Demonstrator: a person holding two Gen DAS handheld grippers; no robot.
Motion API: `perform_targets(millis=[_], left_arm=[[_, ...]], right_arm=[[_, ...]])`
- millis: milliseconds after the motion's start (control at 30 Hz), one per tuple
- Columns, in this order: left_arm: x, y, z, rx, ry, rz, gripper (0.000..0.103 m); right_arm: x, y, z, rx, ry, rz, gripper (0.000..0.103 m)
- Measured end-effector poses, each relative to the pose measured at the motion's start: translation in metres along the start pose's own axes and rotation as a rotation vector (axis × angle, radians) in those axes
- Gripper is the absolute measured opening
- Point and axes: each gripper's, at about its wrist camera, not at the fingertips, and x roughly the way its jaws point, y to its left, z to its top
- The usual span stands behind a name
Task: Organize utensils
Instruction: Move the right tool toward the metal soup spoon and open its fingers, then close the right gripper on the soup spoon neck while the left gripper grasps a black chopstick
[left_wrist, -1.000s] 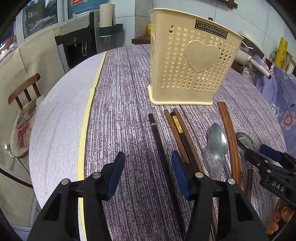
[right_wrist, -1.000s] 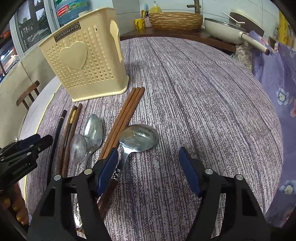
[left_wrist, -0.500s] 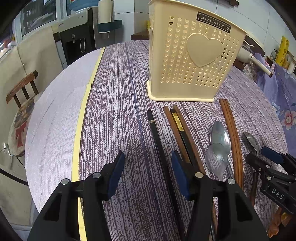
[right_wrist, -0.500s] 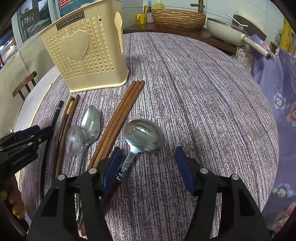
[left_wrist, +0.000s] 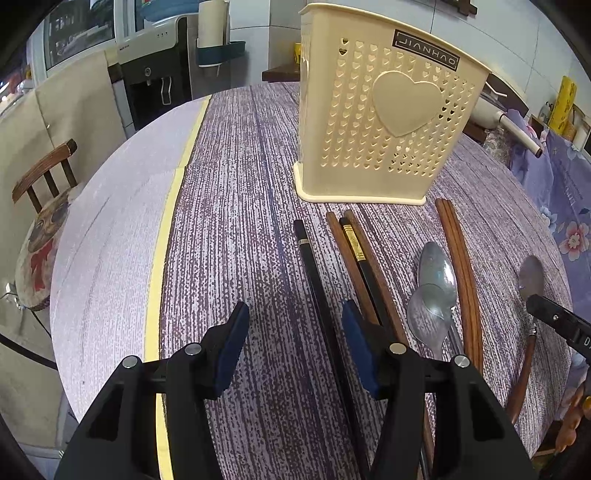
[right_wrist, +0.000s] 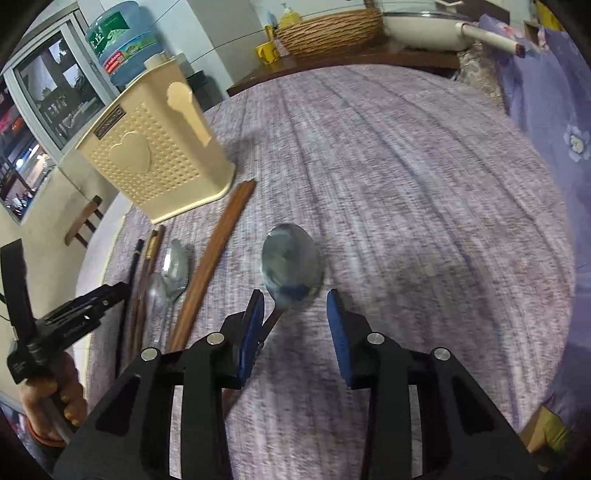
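Closing in on the big spoon (right_wrist: 290, 264), the right gripper (right_wrist: 295, 325) has just been narrowing its jaws; the neck of the handle sits between them but the pads aren't pressing yet, so nothing is gripped. The spoon lies flat on the table (right_wrist: 424, 192), right of the brown chopsticks (right_wrist: 218, 251), with the holder (right_wrist: 155, 158) beyond. Best to centre on the neck, squeeze square, then lift handle-up toward the holder without nudging the chopsticks. The view is blurred, so settle first. The left gripper (left_wrist: 291, 343) hovers half open, empty, over the black chopstick (left_wrist: 314, 280).
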Motion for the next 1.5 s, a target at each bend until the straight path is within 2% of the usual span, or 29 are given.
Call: perform_targets(millis=[100,233,267,300,367,400,500,633,733,867,933,967,1000,1167,1233,1300,1500], left_arm=[[-0.001,0.0,0.001,-0.003,-0.003,-0.003,0.053],[-0.002,-0.002,0.0,0.008,-0.013,0.003,0.053],[-0.003,-0.003,0.0,0.007,-0.013,0.003,0.053],[-0.003,-0.003,0.001,0.006,-0.014,0.004,0.053],[-0.004,-0.001,0.001,0.004,-0.017,0.01,0.053],[-0.004,0.0,0.001,0.002,-0.019,0.012,0.053],[-0.005,0.005,0.002,-0.012,-0.02,0.016,0.053],[-0.006,0.008,0.002,-0.016,-0.025,0.019,0.053],[-0.007,0.008,0.002,-0.005,-0.029,0.021,0.053],[-0.007,0.012,0.003,-0.015,-0.03,0.022,0.053],[-0.007,0.015,0.003,-0.022,-0.029,0.022,0.053],[-0.007,0.017,0.003,-0.024,-0.029,0.023,0.053],[-0.008,0.016,0.003,-0.025,-0.03,0.026,0.053],[-0.007,0.016,0.004,-0.027,-0.021,0.03,0.053],[-0.006,0.013,0.005,-0.027,-0.016,0.025,0.053],[-0.005,0.008,0.005,-0.016,-0.014,0.025,0.053],[0.007,-0.008,0.007,0.008,0.011,0.055,0.053]], right_arm=[[-0.004,-0.011,-0.002,0.02,-0.005,-0.007,0.035],[-0.008,-0.01,-0.003,-0.033,-0.028,-0.113,0.037],[-0.009,-0.011,-0.004,-0.039,-0.029,-0.138,0.045],[-0.011,-0.009,-0.003,-0.044,-0.039,-0.159,0.059],[-0.017,-0.005,-0.005,-0.071,-0.073,-0.243,0.077],[-0.019,-0.001,-0.004,-0.086,-0.083,-0.26,0.078],[-0.021,0.007,-0.007,-0.09,-0.083,-0.263,0.078],[-0.008,0.017,-0.013,-0.102,-0.03,-0.305,0.078],[0.004,0.021,-0.018,-0.093,-0.002,-0.297,0.069],[0.011,0.033,-0.013,-0.149,-0.03,-0.322,0.064],[0.018,0.036,-0.003,-0.157,-0.026,-0.301,0.059],[0.023,0.038,0.003,-0.169,-0.02,-0.272,0.05],[0.027,0.041,0.008,-0.186,-0.015,-0.245,0.048],[0.041,0.056,0.023,-0.277,0.003,-0.234,0.049],[0.04,0.053,0.024,-0.268,0.007,-0.236,0.051],[0.037,0.05,0.022,-0.259,0.004,-0.236,0.063],[0.031,0.046,0.013,-0.223,0.003,-0.226,0.064]])
